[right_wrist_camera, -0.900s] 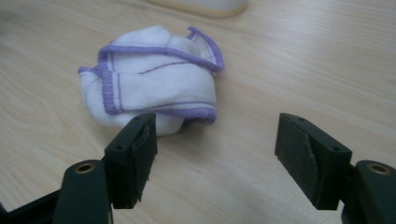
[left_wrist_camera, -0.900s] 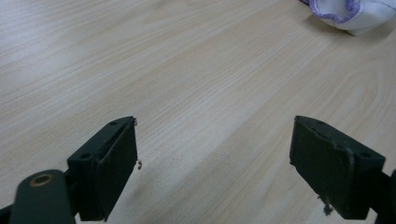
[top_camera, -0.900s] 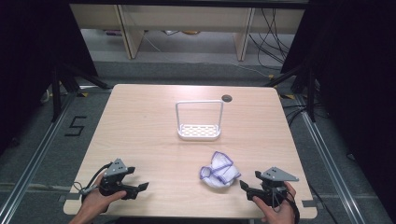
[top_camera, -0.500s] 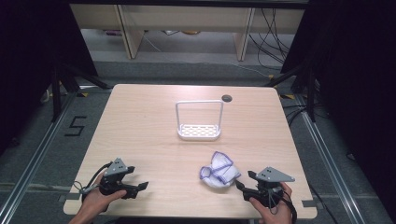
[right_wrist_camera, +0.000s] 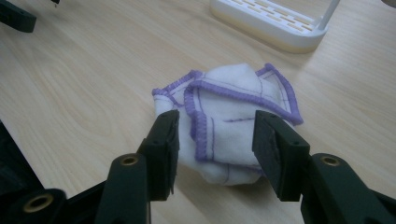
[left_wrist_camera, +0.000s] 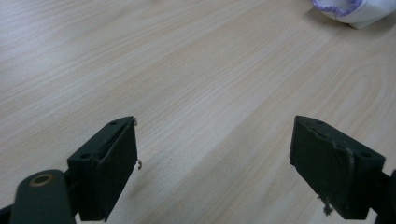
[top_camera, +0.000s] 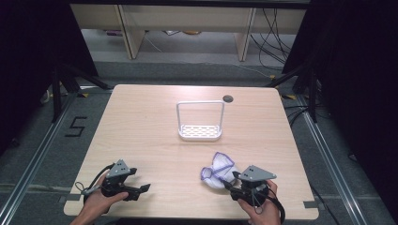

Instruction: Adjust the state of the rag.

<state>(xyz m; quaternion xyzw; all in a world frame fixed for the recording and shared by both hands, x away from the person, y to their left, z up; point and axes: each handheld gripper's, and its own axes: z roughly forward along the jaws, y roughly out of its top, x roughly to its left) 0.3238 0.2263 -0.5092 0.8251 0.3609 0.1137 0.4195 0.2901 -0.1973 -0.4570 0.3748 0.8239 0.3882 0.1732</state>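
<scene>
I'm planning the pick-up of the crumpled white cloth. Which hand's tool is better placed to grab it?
The right tool: its jaws already flank the near edge of the cloth. The left tool is open over bare table, with the cloth well off to its side.

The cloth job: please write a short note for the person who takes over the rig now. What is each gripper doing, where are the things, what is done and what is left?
Right gripper: jaws on either side of the crumpled white cloth with purple edging, near the table's front edge; whether the pads press on it yet cannot be told.
Left gripper: open, nothing between the jaws, low over bare wood at the front left.
White rack: upright mid-table, beyond the cloth, nothing in it.
Done: right gripper brought to the cloth.
Left: probably close on the cloth and lift it; the rack may be where it goes, but that is a guess.
</scene>
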